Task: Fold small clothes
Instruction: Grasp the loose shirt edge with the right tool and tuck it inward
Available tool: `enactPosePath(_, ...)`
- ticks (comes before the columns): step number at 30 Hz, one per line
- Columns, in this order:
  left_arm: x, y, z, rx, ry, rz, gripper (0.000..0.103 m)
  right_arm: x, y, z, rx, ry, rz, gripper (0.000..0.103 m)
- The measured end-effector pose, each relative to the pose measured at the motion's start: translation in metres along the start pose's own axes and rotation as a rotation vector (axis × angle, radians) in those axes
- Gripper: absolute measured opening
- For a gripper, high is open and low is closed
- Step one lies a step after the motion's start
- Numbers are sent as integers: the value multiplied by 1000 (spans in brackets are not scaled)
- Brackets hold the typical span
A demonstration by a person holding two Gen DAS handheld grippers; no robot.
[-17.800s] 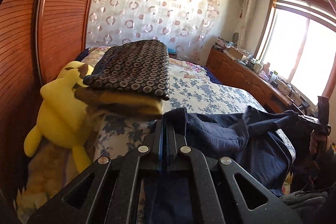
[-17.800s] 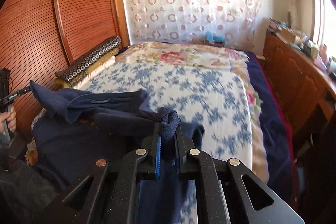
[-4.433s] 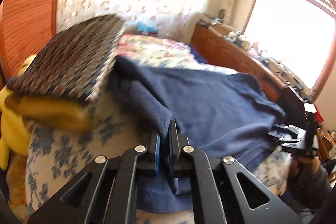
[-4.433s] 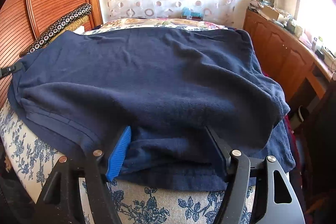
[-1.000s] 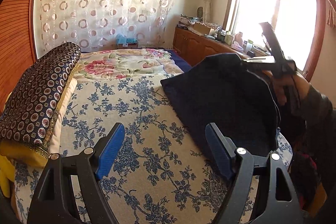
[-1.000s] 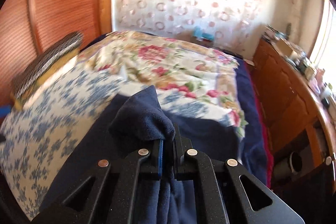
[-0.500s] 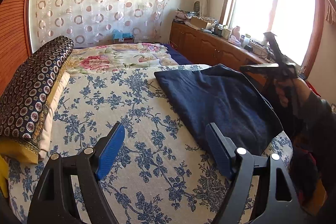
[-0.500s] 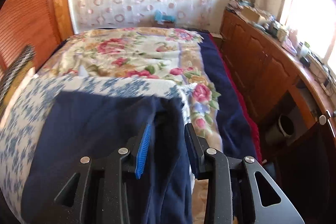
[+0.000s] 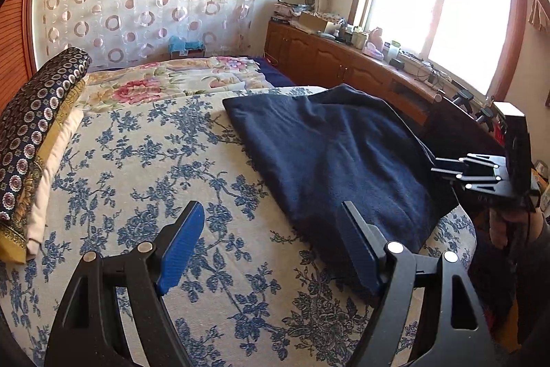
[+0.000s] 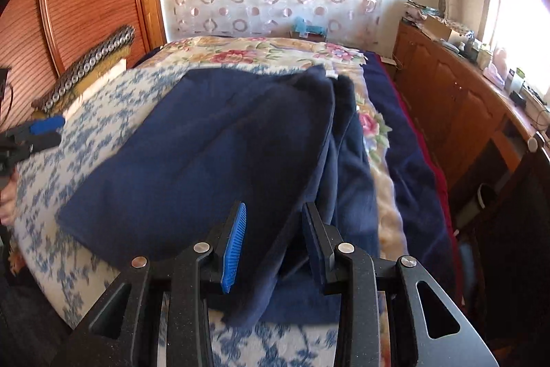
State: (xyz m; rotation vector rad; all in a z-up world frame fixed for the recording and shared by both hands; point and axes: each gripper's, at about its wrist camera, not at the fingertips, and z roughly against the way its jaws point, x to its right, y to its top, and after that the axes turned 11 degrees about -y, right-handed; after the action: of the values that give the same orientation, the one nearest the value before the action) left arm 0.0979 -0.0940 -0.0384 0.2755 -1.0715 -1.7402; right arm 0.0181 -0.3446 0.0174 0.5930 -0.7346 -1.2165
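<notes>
A dark navy fleece garment (image 9: 337, 153) lies folded over on the right side of the bed's blue-flowered cover (image 9: 144, 167); in the right wrist view the garment (image 10: 213, 160) fills the middle. My left gripper (image 9: 271, 243) is open and empty, hovering over the cover to the left of the garment's near edge. My right gripper (image 10: 275, 229) is open, its jaws apart on either side of the garment's near fold without gripping it. The right gripper also shows in the left wrist view (image 9: 481, 174), and the left gripper in the right wrist view (image 10: 37, 131).
A stack of patterned cushions (image 9: 31, 140) lies along the bed's left side by the wooden wardrobe (image 10: 68, 9). A low wooden cabinet (image 9: 343, 57) with clutter runs under the window on the right. A flowered blanket (image 9: 165, 81) covers the far end.
My right gripper has opened wider and released the garment, which now lies flatter on the bed. My left gripper has stayed open and moved slightly.
</notes>
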Motion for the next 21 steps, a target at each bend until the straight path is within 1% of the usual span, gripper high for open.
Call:
enactPosePath(2,4,0,-3,-7,-2,-8,80,3,-3,2,-7,-16,-2,35)
enactPosePath(7,10,-1,-10,-28,-9,-19,80,7,-6,11,-4,4,-25,34)
enactPosePath(8,10,-2,-11,-31,-9,-19,80,4,-7,15,-3,11,-24,32)
enactPosePath(9,11,-2,-12,-33,-9,-20,80,3,-9,15,-4,20,-21,27)
enactPosePath(11,10,-2,-13,-36,-10,-18,80,2,-13,16,-11,37,-15,25)
enactPosePath(13,11,-3,-14,-40,-10,-19,80,1,-16,16,-11,47,-2,4)
enactPosePath(14,11,-3,-15,-44,-9,-19,80,-1,-15,15,-3,45,2,4)
enactPosePath(17,11,-4,-17,-54,-5,-18,80,6,-13,27,42,52,-18,3)
enactPosePath(21,12,-5,-18,-53,-14,-22,80,24,-12,54,111,13,-62,3)
